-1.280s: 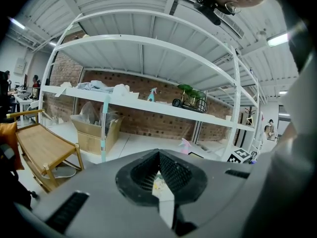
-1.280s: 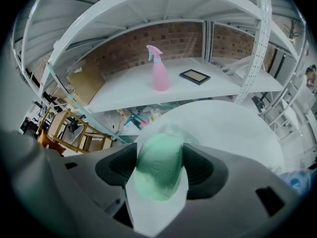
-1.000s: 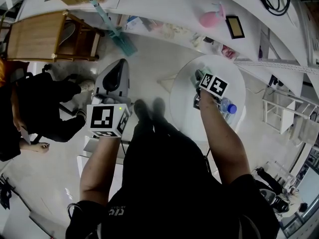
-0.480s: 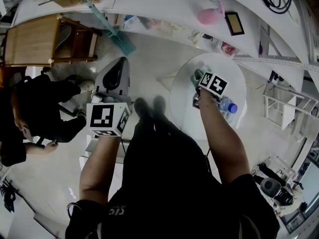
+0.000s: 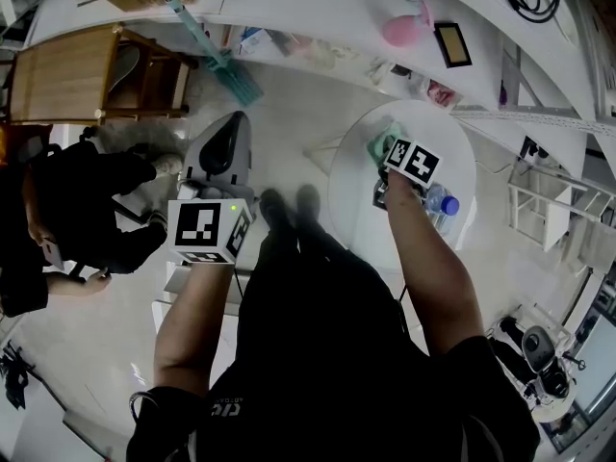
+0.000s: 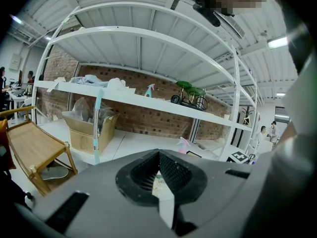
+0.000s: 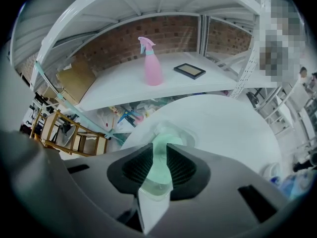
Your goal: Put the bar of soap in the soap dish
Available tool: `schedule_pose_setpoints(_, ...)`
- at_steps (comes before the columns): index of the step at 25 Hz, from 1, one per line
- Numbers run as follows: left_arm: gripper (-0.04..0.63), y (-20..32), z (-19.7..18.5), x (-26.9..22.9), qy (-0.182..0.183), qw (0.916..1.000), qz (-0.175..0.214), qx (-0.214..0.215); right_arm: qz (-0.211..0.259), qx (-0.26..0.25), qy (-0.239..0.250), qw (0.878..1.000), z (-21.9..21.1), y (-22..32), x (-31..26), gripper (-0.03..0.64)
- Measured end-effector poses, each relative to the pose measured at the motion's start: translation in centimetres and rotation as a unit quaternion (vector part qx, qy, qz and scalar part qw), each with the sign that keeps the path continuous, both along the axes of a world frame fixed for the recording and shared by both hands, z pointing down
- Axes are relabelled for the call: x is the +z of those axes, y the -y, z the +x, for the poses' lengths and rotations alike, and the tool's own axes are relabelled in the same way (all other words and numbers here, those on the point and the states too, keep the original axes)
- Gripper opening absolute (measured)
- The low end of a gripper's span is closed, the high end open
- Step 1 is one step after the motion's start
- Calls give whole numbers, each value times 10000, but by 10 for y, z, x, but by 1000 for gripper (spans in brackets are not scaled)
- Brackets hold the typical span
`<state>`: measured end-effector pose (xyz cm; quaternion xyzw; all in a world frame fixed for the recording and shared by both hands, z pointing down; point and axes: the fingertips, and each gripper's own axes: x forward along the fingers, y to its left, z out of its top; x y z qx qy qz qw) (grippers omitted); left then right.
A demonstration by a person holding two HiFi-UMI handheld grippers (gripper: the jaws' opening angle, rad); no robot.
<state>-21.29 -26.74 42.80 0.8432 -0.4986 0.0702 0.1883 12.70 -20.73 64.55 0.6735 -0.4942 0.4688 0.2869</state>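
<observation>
A pale green bar of soap [image 7: 159, 165] stands between the pads of my right gripper [image 7: 159, 145], whose jaws are closing; both pads lie against its sides. Its far end pokes out over a pale translucent rounded piece [image 7: 187, 137], perhaps the soap dish, on the round white table [image 7: 228, 128]. From the head view, the right gripper [image 5: 387, 149] points steeply down at a green patch [image 5: 378, 141] on the table [image 5: 457, 152]. My left gripper [image 5: 234, 123] hangs off the table over the floor, its jaws [image 6: 158, 155] shut with nothing between them.
A water bottle with a blue cap [image 5: 441, 205] lies on the table near my right wrist. A pink spray bottle [image 7: 151, 63] and a black frame [image 7: 189, 70] sit on the white shelf behind. A wooden chair [image 5: 96, 70] and a person in black [image 5: 67, 219] are at the left.
Both hands have stayed where they were. The person in black at the left has shifted slightly.
</observation>
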Motion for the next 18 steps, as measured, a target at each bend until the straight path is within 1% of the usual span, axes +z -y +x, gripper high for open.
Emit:
schedule_pose_setpoints(3,6,-5,-1,-2,10,10000,5,-47,-23,-95,-24,9999,0,-2,1,68)
schedule_pose_setpoints(6,8,-8,-3,-5,24,10000,41,-63,18,-167,-101,9998,-1,-2,-1,48)
schedule_pose_setpoints(11,6,-15,-7,-7,21,9999,54,-132,82,-316,-119,9994,-6,0,-6,31)
schedule_pose_setpoints(14,6,-19,-8,-14,24,9998,112,-143,236,-429,-173,9987,-11,2,-18,24)
schedule_pose_setpoints(18,7,-26,-9,-23,33,9997,192,-130,581,-535,-161,9967,-21,2,-40,18)
